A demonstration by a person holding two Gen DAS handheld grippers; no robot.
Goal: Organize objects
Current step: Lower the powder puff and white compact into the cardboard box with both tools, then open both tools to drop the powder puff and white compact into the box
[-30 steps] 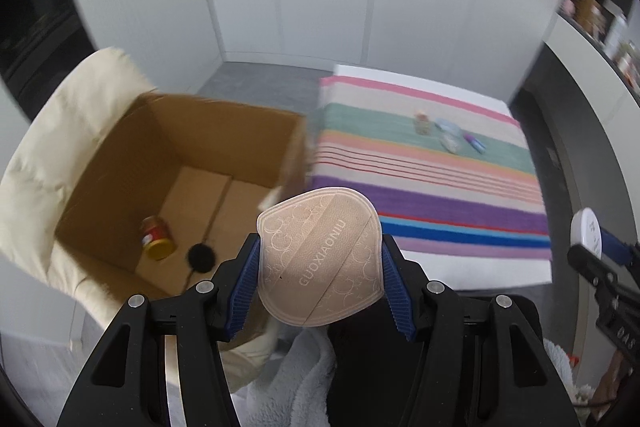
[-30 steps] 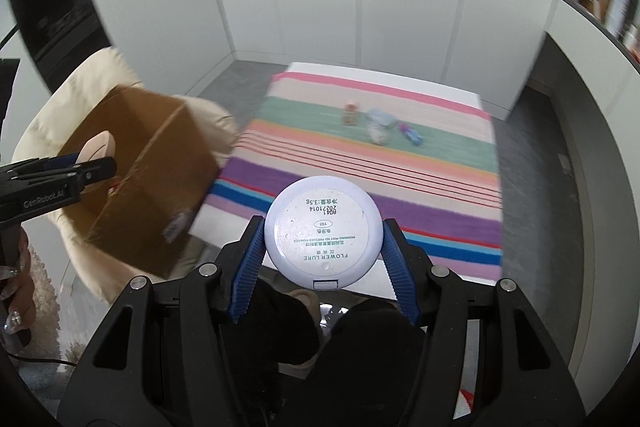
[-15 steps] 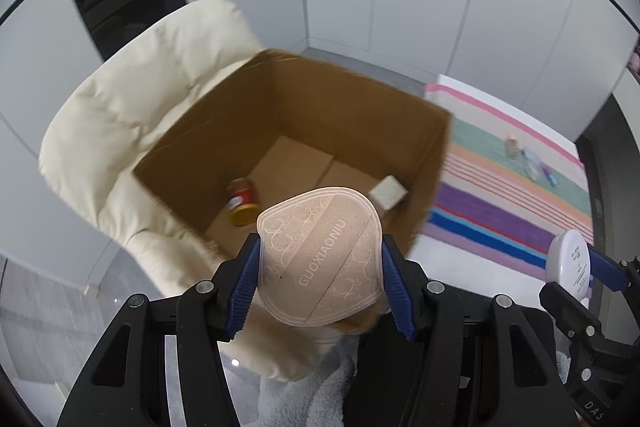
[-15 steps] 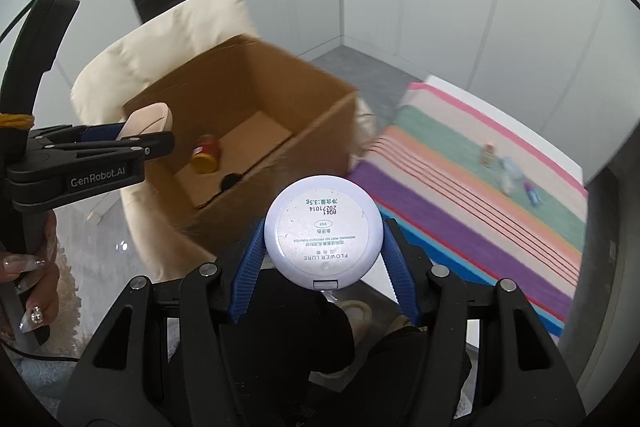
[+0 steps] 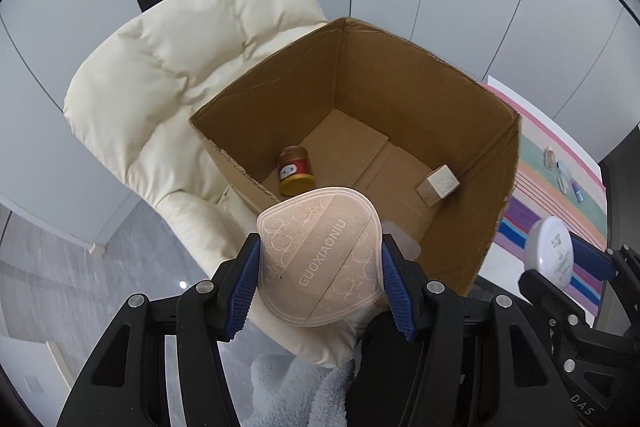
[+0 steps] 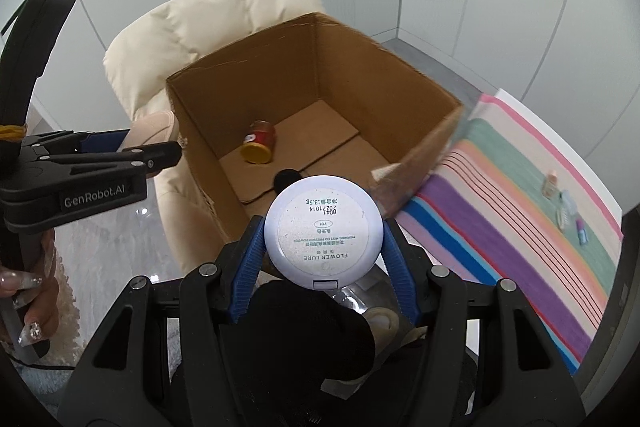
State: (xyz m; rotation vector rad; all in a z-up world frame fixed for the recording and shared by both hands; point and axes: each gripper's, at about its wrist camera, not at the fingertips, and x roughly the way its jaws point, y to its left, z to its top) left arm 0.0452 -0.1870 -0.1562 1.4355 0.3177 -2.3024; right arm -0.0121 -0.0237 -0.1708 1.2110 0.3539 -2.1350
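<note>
My left gripper (image 5: 320, 263) is shut on a beige powder puff (image 5: 320, 251) marked GUOXIAONIU, held over the near rim of an open cardboard box (image 5: 460, 115). My right gripper (image 6: 323, 231) is shut on a round white powder compact (image 6: 323, 227), held just before the box (image 6: 380, 67). In the box lie a small red jar with a gold lid (image 5: 295, 171), a wooden cube (image 5: 438, 184) and a small black round thing (image 6: 286, 178). The left gripper with the puff (image 6: 154, 127) also shows at the left of the right wrist view.
The box sits on a cream padded armchair (image 5: 180, 67). To the right is a striped cloth surface (image 6: 520, 195) with several small bottles (image 6: 564, 203). White cabinet walls stand behind. A pale fluffy fabric (image 5: 296, 387) lies below the left gripper.
Both grippers have swung left from the striped cloth toward the box, which now fills the middle of both views. Both keep their hold on the puff and the compact.
</note>
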